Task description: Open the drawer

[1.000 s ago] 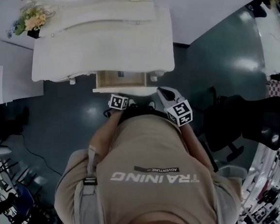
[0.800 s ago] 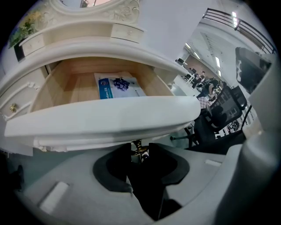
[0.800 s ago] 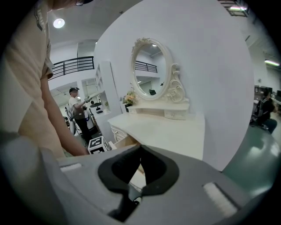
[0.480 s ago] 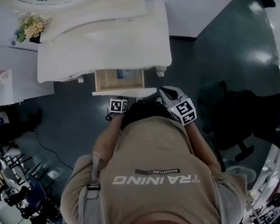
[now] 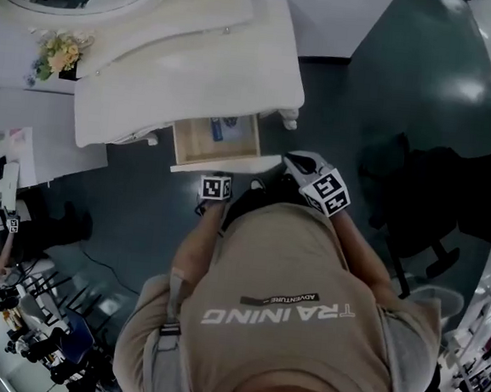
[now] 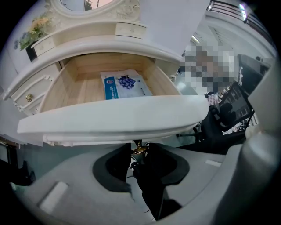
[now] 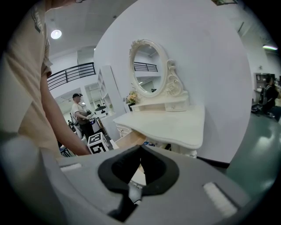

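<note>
While left gripper (image 6: pixel 140 153) clamps the drawer knob (image 6: pixel 140 149), right gripper (image 7: pixel 140 150) hangs clenched over floor (image 5: pixel 365 99).

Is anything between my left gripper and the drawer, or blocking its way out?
Nothing visible. The left gripper is shut on the small brass knob of the white wooden drawer, which is pulled well open. Only the person's beige-shirted torso stands behind it.

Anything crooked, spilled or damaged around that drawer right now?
Nothing stands out. The drawer sits level and open, a blue-and-white packet lies flat inside, and the left gripper is shut on the small brass knob at its front.
</note>
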`<state>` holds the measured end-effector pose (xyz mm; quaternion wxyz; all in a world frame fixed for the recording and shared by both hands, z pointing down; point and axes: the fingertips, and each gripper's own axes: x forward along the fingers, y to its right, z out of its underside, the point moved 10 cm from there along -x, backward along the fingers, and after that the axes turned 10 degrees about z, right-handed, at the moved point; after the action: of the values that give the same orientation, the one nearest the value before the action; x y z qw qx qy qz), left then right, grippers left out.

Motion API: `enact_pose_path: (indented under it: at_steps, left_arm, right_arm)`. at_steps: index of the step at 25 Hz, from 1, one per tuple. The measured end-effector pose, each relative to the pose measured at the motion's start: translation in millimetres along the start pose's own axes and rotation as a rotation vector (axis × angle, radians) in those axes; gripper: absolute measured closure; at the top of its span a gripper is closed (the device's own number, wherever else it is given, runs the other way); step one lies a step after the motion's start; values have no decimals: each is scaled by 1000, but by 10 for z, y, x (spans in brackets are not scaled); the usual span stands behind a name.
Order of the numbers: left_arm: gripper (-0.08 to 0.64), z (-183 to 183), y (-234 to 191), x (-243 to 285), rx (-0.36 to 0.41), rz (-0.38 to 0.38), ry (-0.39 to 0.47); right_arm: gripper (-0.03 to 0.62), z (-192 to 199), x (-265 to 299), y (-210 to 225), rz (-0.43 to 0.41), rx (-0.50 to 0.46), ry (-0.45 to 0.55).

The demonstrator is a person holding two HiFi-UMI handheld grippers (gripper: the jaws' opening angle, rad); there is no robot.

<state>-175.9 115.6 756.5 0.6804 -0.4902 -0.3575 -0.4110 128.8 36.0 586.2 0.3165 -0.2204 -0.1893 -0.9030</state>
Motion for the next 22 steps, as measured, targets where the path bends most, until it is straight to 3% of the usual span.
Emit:
enact_pose_path:
  at_steps: [13,19,22]
  left_arm:
    - [428,373,-71,-162,61,84,48]
    - [430,468,-148,-251,207,64,21]
    - [457,460,-204,-281,224,114,85]
  right_arm:
    - [590,-64,-61,-791,55,-17,-24]
    - [589,32,-132,-1158,102,2,-49]
    - [589,116,-163,-1221,114,10,-63]
